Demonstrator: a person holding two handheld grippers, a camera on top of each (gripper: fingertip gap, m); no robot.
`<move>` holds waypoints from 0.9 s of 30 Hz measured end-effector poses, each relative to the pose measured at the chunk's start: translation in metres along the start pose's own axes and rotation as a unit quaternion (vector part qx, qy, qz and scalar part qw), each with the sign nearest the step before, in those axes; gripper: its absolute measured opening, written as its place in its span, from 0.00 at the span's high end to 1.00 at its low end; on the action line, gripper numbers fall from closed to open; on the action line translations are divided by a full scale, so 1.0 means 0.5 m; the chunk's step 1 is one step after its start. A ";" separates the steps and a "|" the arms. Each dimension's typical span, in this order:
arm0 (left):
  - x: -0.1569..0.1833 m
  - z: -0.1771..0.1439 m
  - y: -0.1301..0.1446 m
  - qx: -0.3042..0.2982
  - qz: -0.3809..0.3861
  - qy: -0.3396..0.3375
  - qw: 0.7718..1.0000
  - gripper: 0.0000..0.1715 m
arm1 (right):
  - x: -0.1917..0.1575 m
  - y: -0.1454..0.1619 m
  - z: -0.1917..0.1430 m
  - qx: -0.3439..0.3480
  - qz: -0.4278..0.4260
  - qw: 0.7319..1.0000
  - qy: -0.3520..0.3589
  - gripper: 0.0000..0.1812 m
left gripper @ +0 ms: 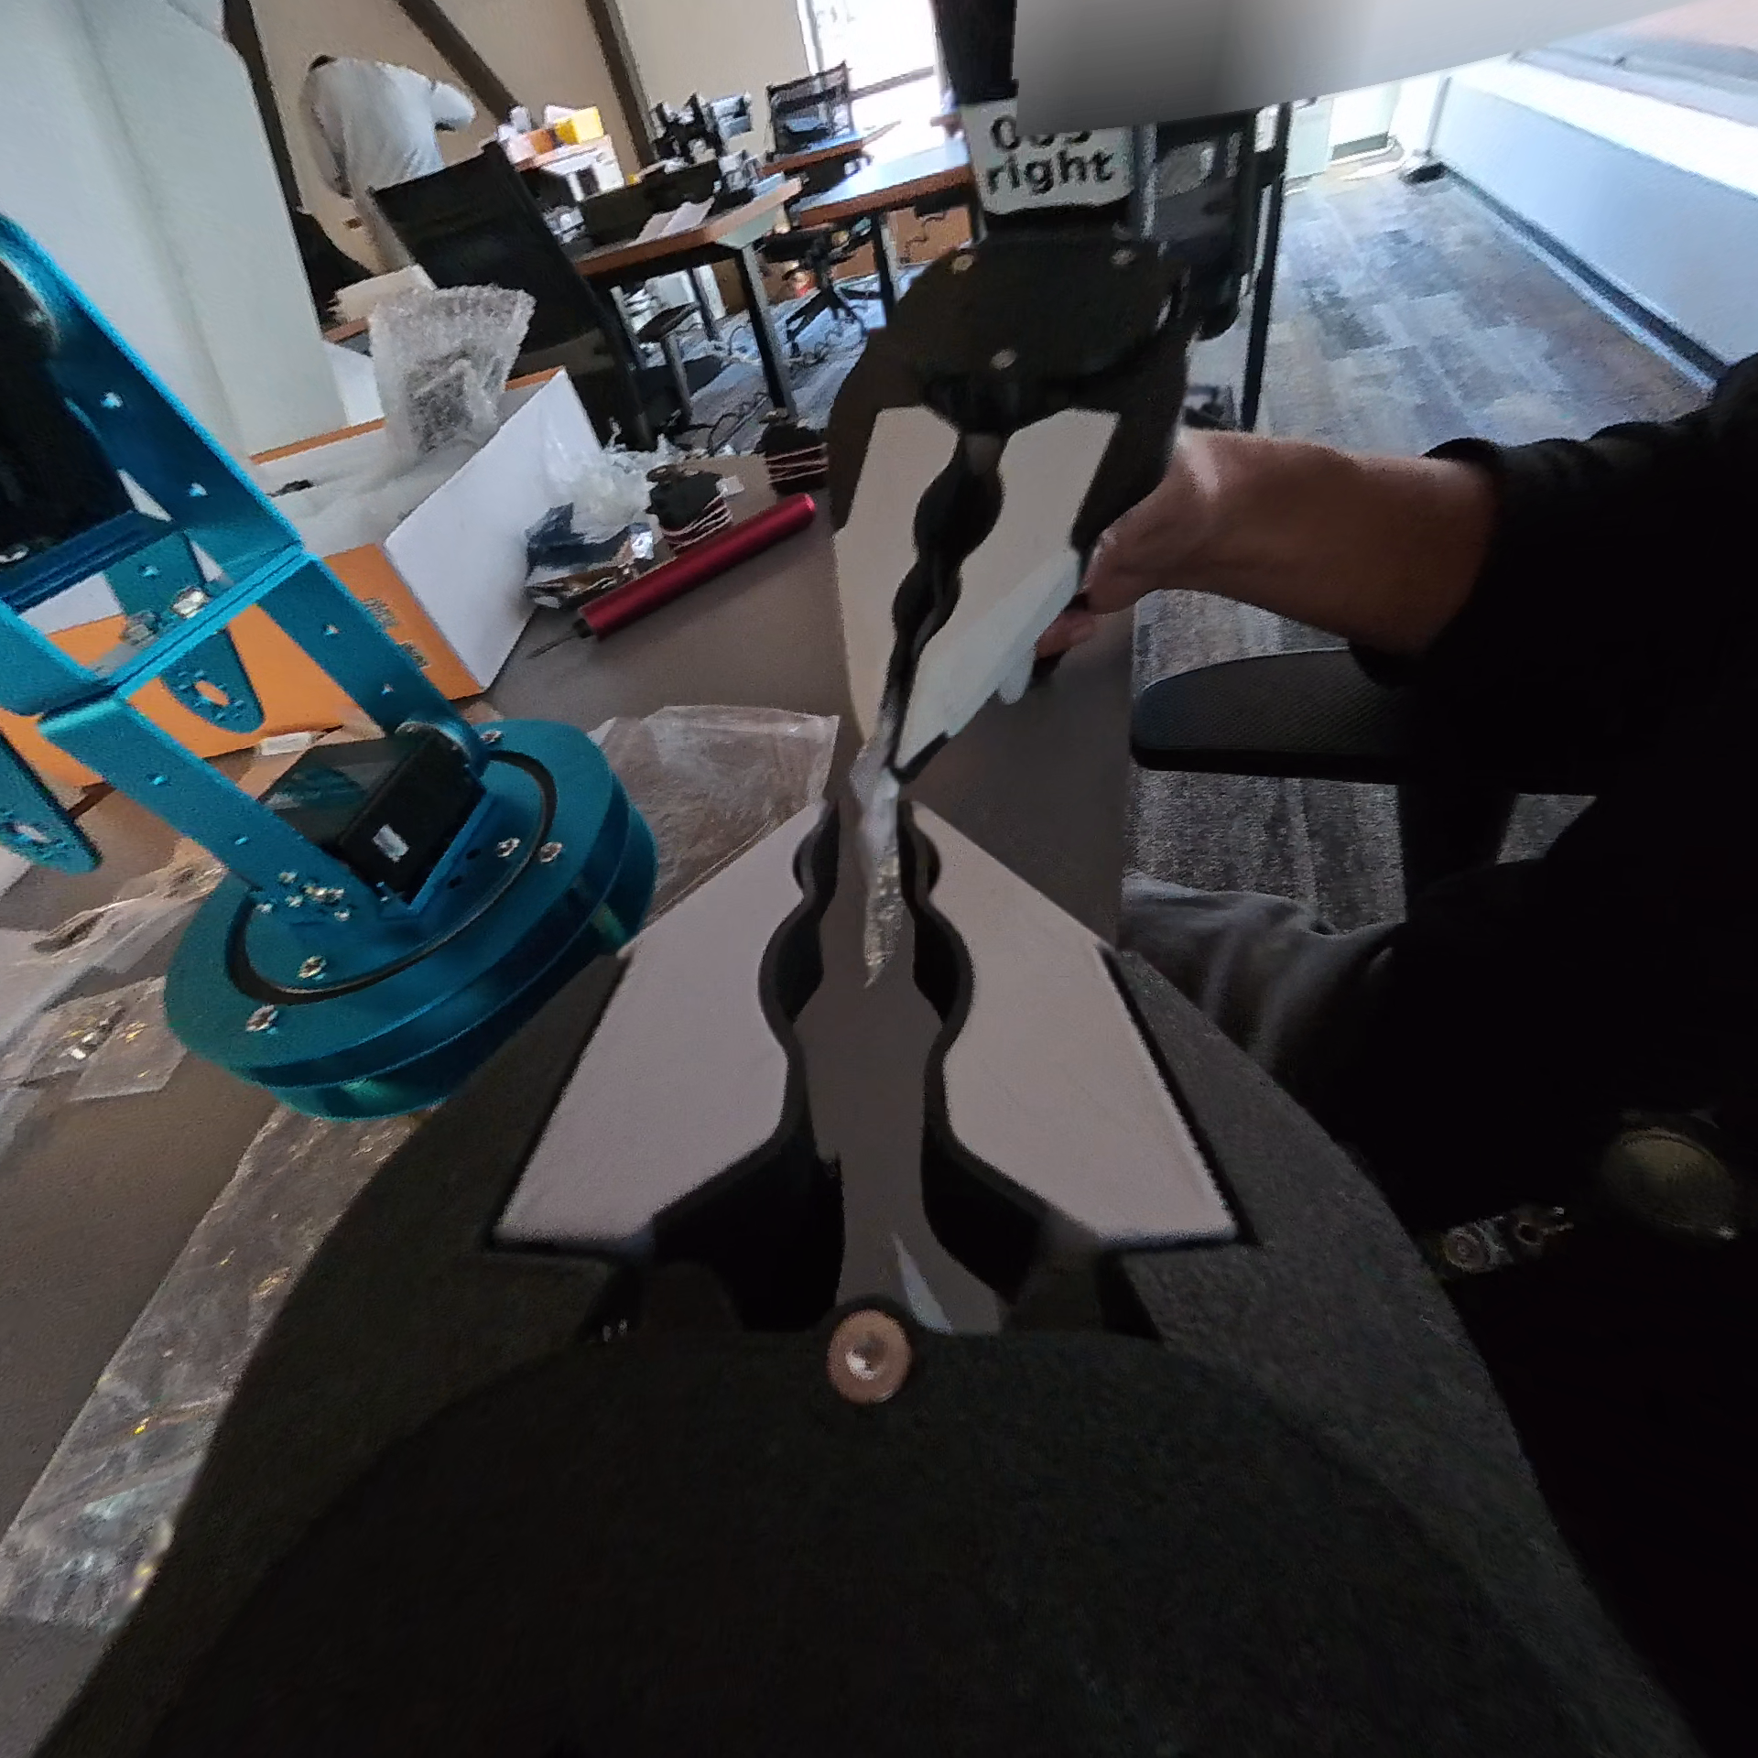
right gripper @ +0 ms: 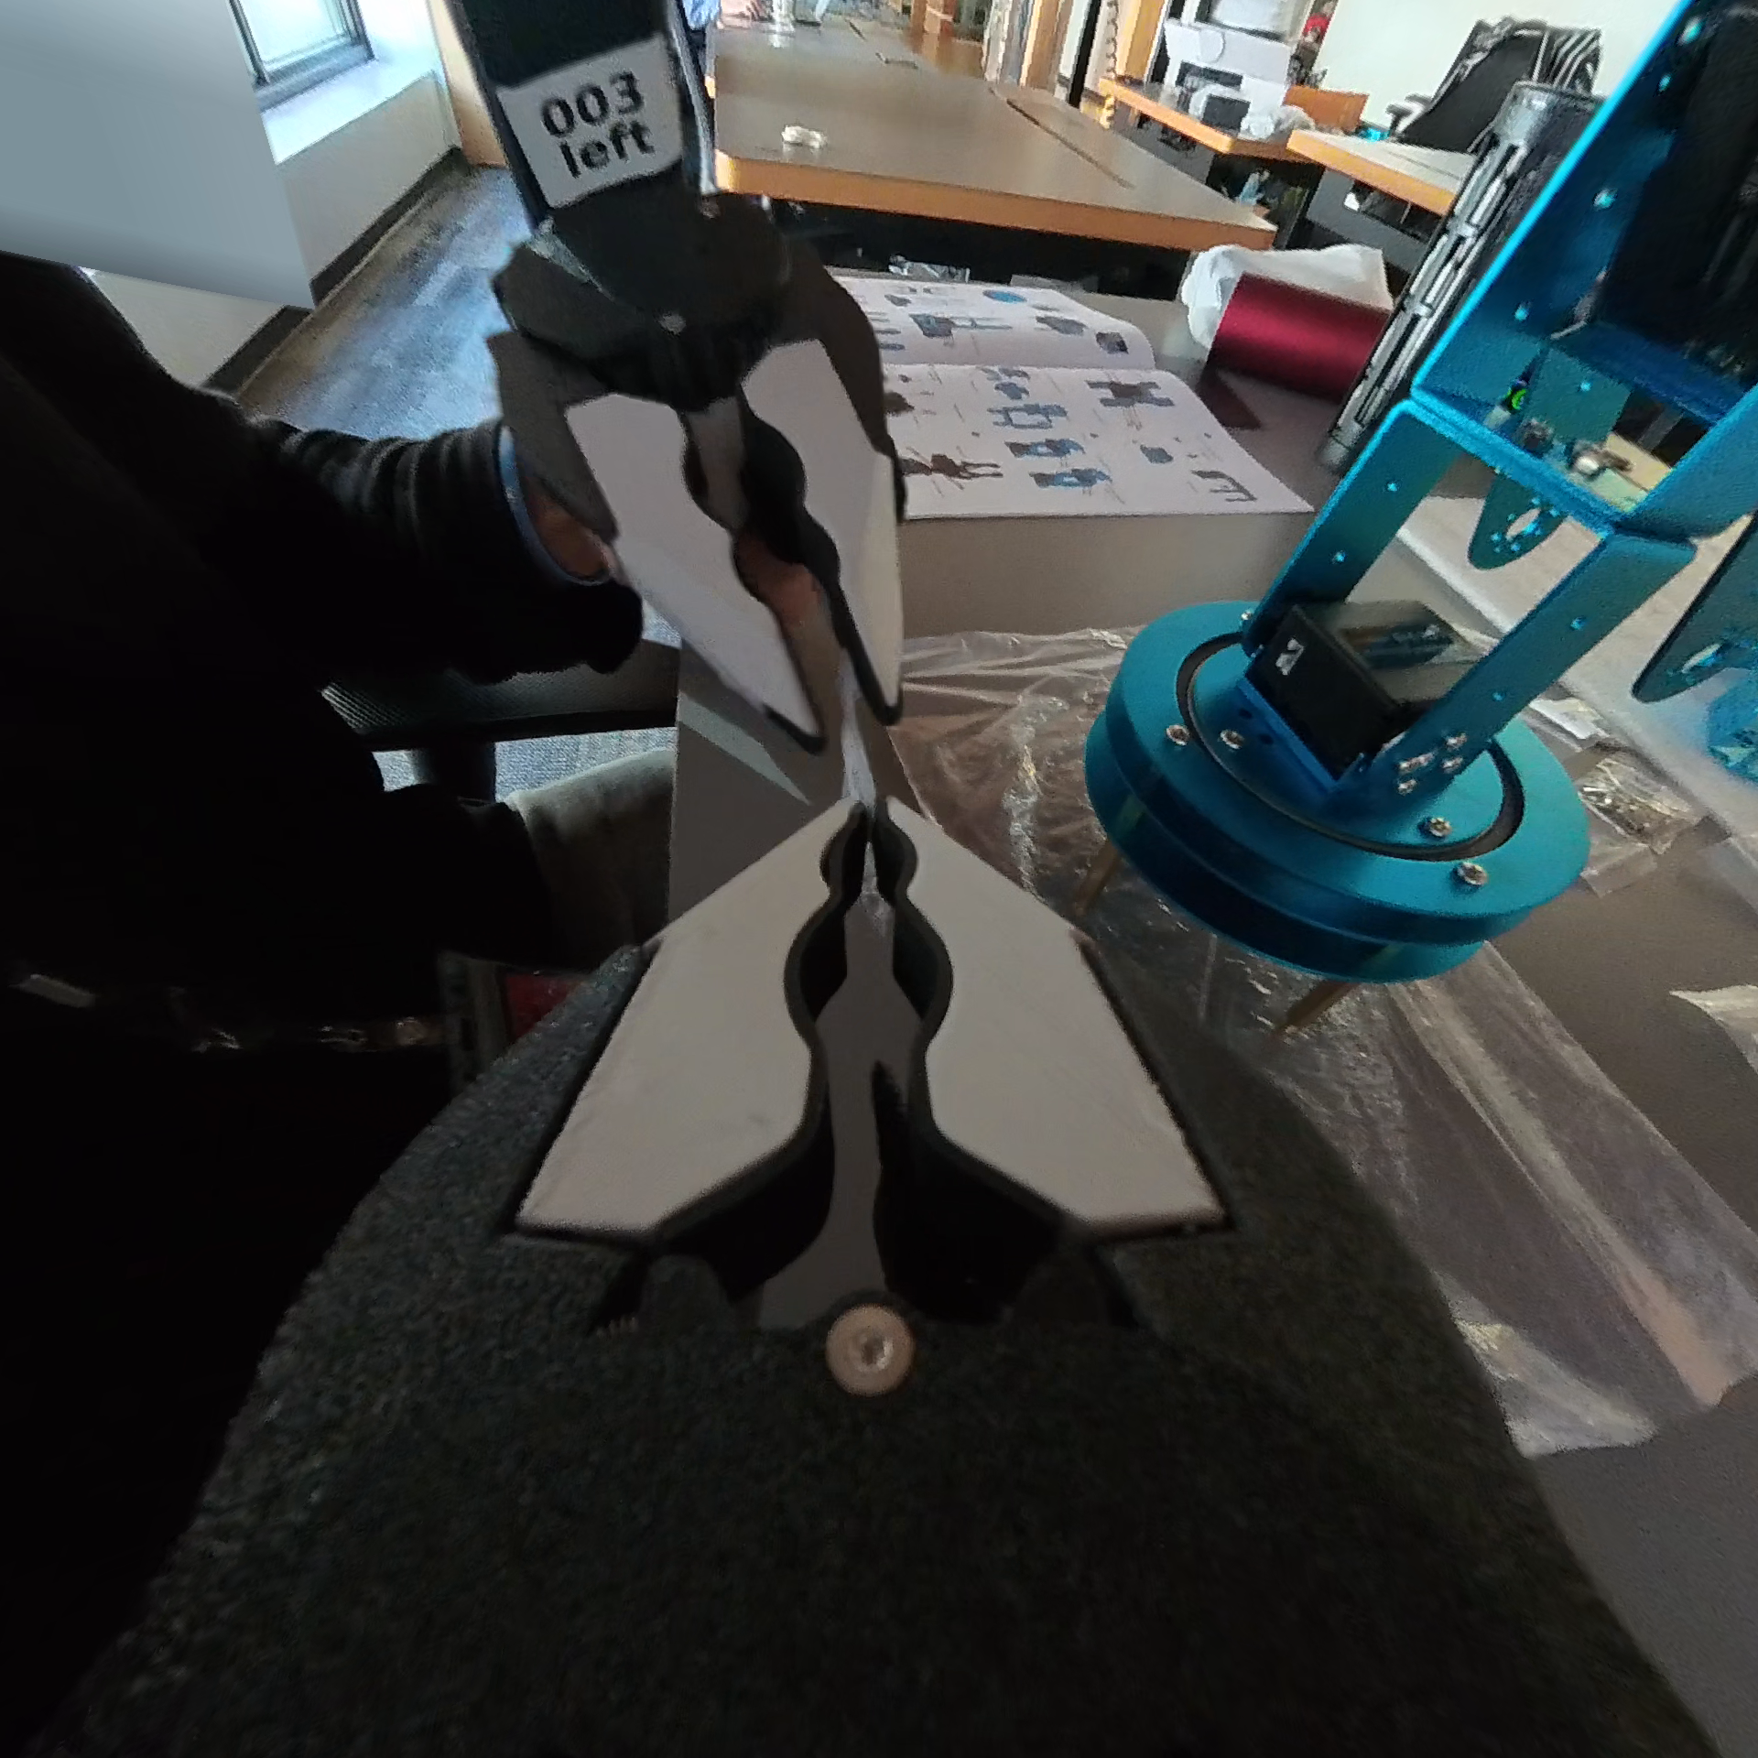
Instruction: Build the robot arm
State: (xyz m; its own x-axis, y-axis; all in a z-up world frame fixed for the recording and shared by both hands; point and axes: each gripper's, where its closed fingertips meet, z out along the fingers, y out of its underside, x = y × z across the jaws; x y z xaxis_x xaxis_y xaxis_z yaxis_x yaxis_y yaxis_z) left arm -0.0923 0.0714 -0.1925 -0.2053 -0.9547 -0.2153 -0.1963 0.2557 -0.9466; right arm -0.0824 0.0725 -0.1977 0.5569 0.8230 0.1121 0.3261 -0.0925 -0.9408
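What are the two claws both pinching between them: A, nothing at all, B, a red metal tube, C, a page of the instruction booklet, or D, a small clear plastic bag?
D: the left claw and right claw each clamp an end of the small clear plastic bag, stretched between them beside the blue robot base.

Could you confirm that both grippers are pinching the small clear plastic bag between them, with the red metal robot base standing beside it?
Only the colour is wrong. The round metal robot base is blue, as the right wrist view shows. Left gripper and right gripper do pinch the small clear plastic bag.
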 end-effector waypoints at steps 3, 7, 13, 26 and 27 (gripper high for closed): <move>0.001 -0.001 -0.002 0.007 -0.002 0.003 1.000 1.00 | -0.008 -0.003 0.001 0.002 0.003 1.000 -0.007 1.00; -0.004 -0.003 0.002 0.003 0.018 0.001 1.000 1.00 | -0.014 -0.016 -0.007 0.023 0.020 0.999 -0.020 0.94; 0.014 0.000 0.011 -0.002 0.065 0.012 0.998 1.00 | -0.005 -0.039 -0.014 0.059 0.068 0.995 -0.033 0.92; 0.024 -0.001 0.008 -0.006 0.068 0.017 0.998 1.00 | -0.015 -0.017 0.000 0.026 0.054 0.998 -0.036 0.91; 0.024 -0.002 0.008 -0.006 0.069 0.017 0.997 1.00 | -0.017 -0.015 0.001 0.023 0.052 0.998 -0.037 0.91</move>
State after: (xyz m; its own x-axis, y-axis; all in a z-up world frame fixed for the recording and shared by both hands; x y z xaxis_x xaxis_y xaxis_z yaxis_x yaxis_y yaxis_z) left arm -0.0963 0.0610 -0.1987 -0.2633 -0.9049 -0.3343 -0.1750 0.3855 -0.9060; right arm -0.0902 0.0665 -0.1916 0.5278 0.8493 -0.0083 0.2337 -0.1546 -0.9599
